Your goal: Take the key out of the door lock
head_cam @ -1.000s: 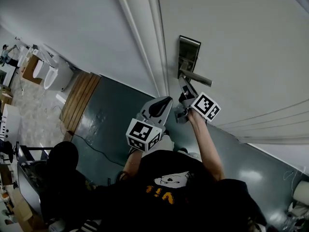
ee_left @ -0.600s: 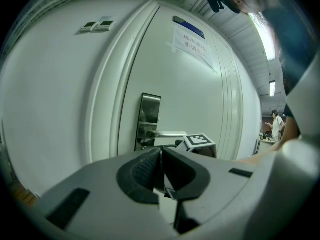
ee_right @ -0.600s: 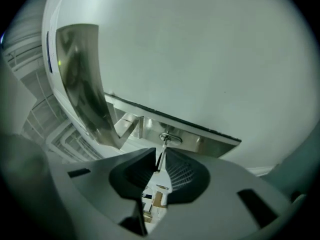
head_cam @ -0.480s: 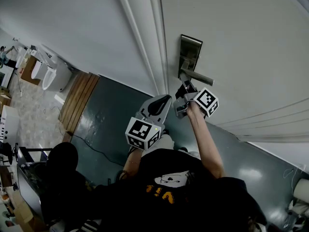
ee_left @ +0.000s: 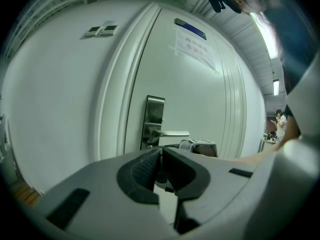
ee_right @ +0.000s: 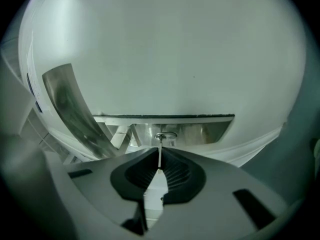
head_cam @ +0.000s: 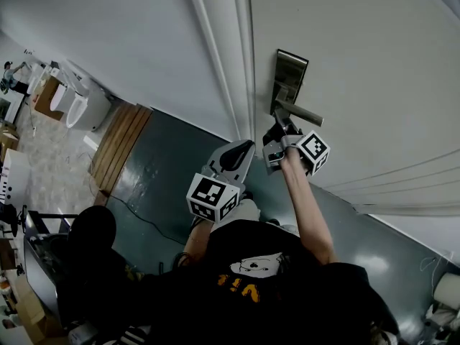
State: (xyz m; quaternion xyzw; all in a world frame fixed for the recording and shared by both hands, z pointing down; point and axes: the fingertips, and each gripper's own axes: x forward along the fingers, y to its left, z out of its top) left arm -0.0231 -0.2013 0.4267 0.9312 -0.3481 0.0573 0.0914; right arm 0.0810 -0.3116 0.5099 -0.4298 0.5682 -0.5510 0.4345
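- The key [ee_right: 159, 153] is showing edge-on in the right gripper view as a thin, pale metal strip. It is running straight up from between the pads into a round keyhole [ee_right: 166, 135].
- That keyhole is sitting low in the brushed-steel lock plate [ee_right: 200, 130], with the lever handle [ee_right: 70, 109] curving past on the left of the view.
- The right gripper [ee_right: 159, 165] is closing its jaws on the key, and the ribbed black pads are already lying against both flat sides of the strip.
- In the head view the right gripper [head_cam: 277, 136] is reaching up just under the handle [head_cam: 302, 113], beneath the lock plate [head_cam: 289, 74] on the white door [head_cam: 374, 63]. The key itself is too small to pick out there.
- The left gripper [head_cam: 243, 152] is hanging back from the door, lower and to the left of the right one. In its own view the left gripper [ee_left: 161, 156] is keeping its jaws pressed together with nothing between them, and it is pointing toward the lock plate [ee_left: 154, 114] and handle [ee_left: 172, 133].
- Compared with a second ago, the right gripper's jaws, then spread wide below the handle, are now drawn in around the key, and the gripper is sitting closer under the handle.
- The left gripper is staying much where it was.
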